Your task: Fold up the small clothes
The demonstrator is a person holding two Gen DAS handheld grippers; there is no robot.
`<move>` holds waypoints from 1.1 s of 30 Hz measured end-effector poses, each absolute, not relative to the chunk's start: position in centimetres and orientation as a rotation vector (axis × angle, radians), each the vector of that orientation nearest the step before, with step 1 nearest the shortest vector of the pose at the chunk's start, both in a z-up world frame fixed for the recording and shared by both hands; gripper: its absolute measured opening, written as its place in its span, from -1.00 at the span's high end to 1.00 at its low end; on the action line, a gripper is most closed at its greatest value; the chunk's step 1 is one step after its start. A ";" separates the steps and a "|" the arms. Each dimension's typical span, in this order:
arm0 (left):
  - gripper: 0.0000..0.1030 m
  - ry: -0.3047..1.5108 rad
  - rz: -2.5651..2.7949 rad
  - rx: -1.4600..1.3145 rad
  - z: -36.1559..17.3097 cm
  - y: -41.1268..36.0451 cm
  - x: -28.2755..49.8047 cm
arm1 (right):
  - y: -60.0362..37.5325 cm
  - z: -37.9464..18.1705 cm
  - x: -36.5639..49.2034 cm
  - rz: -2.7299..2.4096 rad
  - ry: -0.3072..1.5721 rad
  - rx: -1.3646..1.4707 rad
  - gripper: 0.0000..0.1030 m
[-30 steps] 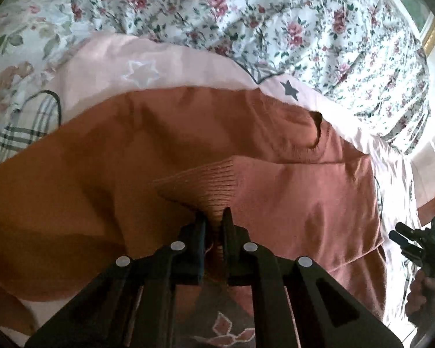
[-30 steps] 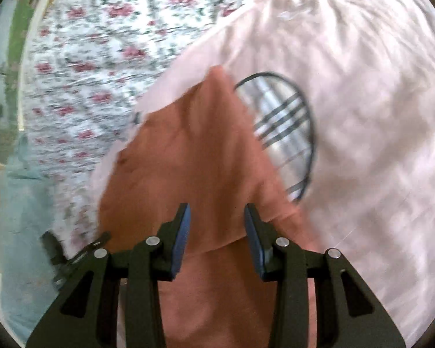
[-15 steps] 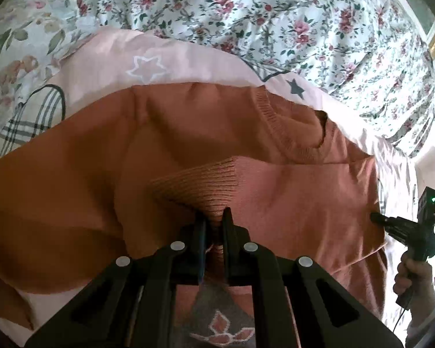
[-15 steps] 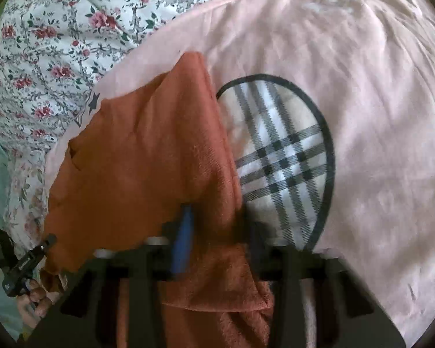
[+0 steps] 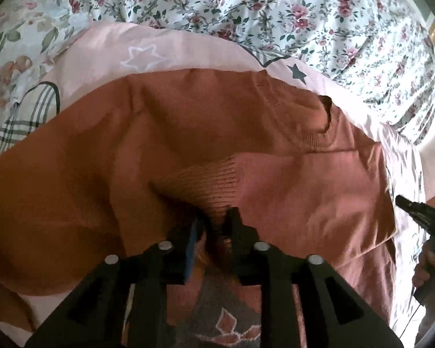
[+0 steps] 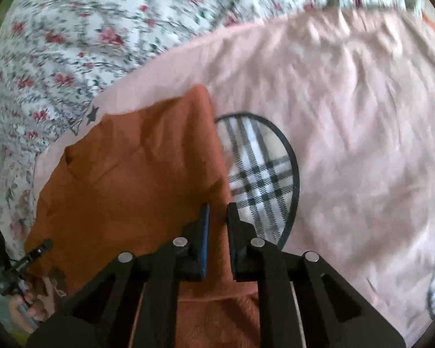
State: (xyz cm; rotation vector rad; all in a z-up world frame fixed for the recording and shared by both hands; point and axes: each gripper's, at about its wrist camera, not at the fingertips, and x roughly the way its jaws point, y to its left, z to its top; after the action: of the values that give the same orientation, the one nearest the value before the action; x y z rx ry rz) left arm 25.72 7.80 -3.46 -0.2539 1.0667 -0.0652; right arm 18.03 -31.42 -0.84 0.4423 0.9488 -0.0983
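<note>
the left claw (image 5: 214,226) is nearly closed, its fingers pinching the ribbed cuff (image 5: 206,179) of the rust-orange knitted sweater (image 5: 107,156); the cuff bunches between the pads. the right claw (image 6: 217,217) is narrowly parted, with a fold of the same sweater (image 6: 136,174) between its fingers; whether the pads press the cloth is hard to tell. the sweater lies spread on a pale pink sheet with a plaid oval patch and star prints (image 6: 348,121), its neck opening (image 5: 324,113) toward the far right. beyond lies the white rose-patterned bedspread (image 5: 246,3). the far part of the right view is blurred.
</note>
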 end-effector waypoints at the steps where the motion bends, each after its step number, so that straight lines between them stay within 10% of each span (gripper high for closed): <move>1: 0.50 1.068 -0.069 -0.256 -3.4 7.8 25.6 | -30.6 -0.8 18.1 -0.054 0.950 0.437 0.72; 13: 0.56 1.072 0.036 -0.218 -1.8 11.5 21.9 | -31.0 -3.9 18.2 -0.109 1.071 0.473 0.74; 18: 0.31 1.039 0.085 -0.383 -0.6 15.6 17.6 | -28.5 -2.5 17.2 -0.044 1.056 0.475 0.44; 33: -0.29 0.867 0.288 -0.918 -2.6 27.9 9.5 | -19.8 -2.0 14.8 0.115 1.123 0.420 0.43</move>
State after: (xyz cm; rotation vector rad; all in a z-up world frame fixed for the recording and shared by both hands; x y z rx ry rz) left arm 9.51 27.89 -2.60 -0.9179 0.8673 0.2878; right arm 14.83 -19.78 -1.99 0.4203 1.1226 0.1149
